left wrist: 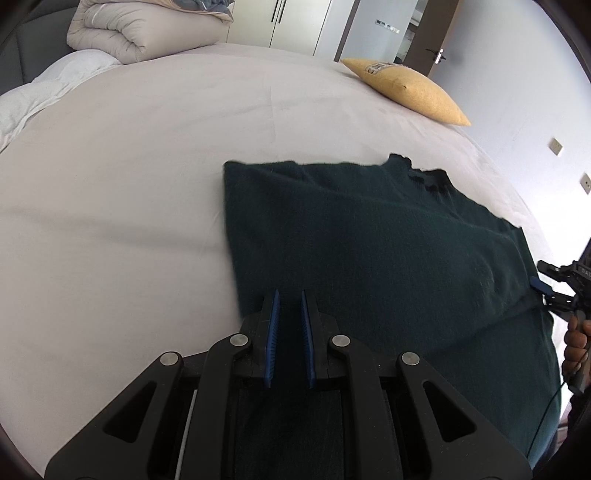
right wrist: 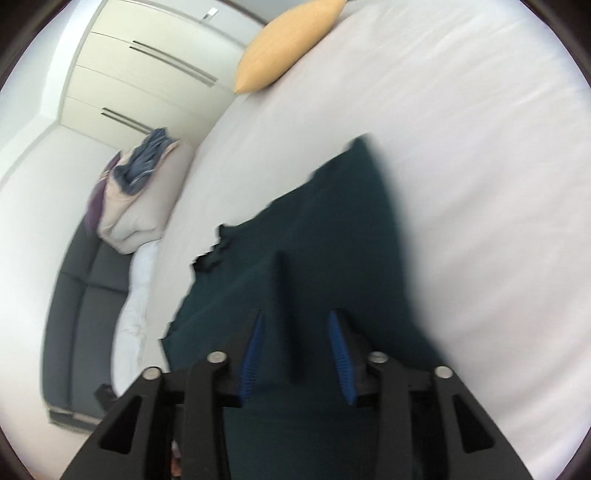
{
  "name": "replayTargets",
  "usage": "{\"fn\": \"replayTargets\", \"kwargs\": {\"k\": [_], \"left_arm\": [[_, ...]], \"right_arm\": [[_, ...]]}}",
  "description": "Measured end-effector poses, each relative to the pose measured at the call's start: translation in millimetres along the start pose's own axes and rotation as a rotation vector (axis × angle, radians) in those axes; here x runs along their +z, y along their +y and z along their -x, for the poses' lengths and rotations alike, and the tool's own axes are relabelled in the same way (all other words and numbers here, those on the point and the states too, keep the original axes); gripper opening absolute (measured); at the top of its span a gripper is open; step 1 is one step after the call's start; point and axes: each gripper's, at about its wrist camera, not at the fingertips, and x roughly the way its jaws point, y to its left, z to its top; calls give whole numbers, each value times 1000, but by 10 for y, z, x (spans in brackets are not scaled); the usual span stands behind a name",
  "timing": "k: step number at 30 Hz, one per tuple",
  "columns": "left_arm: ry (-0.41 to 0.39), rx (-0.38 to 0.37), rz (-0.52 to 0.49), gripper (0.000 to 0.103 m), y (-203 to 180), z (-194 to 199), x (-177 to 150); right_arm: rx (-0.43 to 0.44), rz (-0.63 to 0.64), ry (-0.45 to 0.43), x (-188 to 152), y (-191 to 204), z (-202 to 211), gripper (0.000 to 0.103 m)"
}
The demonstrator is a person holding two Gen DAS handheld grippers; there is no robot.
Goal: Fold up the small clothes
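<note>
A dark green knit sweater (left wrist: pixel 369 240) lies spread on the pale bed sheet (left wrist: pixel 129 184), its neck opening towards the far right. My left gripper (left wrist: pixel 289 295) sits low over the sweater's near left part. Its blue pads stand only a narrow slit apart, with dark knit filling the slit. In the right wrist view the sweater (right wrist: pixel 332 229) runs away from the camera and is blurred. My right gripper (right wrist: pixel 295 317) is open above it; a raised ridge of cloth shows between the pads without touching them. From the left wrist view the right gripper (left wrist: pixel 545 286) is at the sweater's right edge.
A yellow cushion (left wrist: pixel 406 88) lies at the bed's far right corner. A folded beige duvet (left wrist: pixel 136 29) and white bedding (left wrist: pixel 37 99) are piled at the far left. White wardrobe doors (right wrist: pixel 147 62) and a dark headboard (right wrist: pixel 81 306) border the bed. A hand (left wrist: pixel 576 343) holds the right gripper.
</note>
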Motion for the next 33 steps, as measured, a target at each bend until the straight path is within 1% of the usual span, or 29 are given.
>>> {"fn": "replayTargets", "kwargs": {"k": [1,2,3,4,5,6,7,9,11,13,15,17,19,20,22,24,25,27,29,31,33], "left_arm": [[5,-1,4,12,10,115,-77],[1,-4,15,12,20,235,-158],[-8,-7,32,12,40,364,-243],[-15,-12,57,12,73,508,-347],[-17,-25,86,12,113,660,-464],[-15,-40,107,12,136,774,-569],[-11,-60,133,12,167,924,-719],[-4,-98,158,12,198,1115,-950],[23,-146,199,12,239,1266,-1209],[63,-174,245,12,287,1374,-1478],[97,-191,270,12,299,1478,-1727],[131,-227,307,12,343,1563,-1950],[175,-258,345,19,392,1615,-2144],[182,-275,362,23,412,1642,-2214],[192,-318,406,31,469,1723,-2368],[194,-349,440,70,502,1784,-2453],[186,-363,454,73,508,1822,-2488],[191,-380,444,74,505,1820,-2441],[222,-406,432,74,489,1787,-2451],[242,-432,451,74,491,1725,-2458],[272,-464,468,73,503,1664,-2534]], "right_arm": [[-2,16,-23,-90,-10,202,44],[-3,35,-45,-188,-4,384,49],[-7,57,-66,-254,-24,540,59],[-14,83,-97,-383,-11,724,64],[-16,111,-119,-522,2,885,73],[-12,130,-129,-617,11,990,80],[1,154,-135,-760,28,1108,82],[10,192,-128,-1008,45,1275,91],[-6,238,-119,-1215,97,1367,92],[-25,285,-120,-1382,105,1496,92],[-19,295,-116,-1504,95,1568,92],[-6,290,-109,-1618,80,1604,92],[-2,283,-95,-1696,50,1627,92],[5,279,-93,-1734,40,1644,92],[24,273,-90,-1782,22,1664,92],[32,262,-90,-1820,21,1676,92],[43,257,-90,-1824,19,1680,92],[63,260,-97,-1845,32,1705,92],[77,267,-96,-1857,45,1715,92],[85,266,-85,-1862,32,1728,92],[103,258,-76,-1866,5,1751,89]]}}
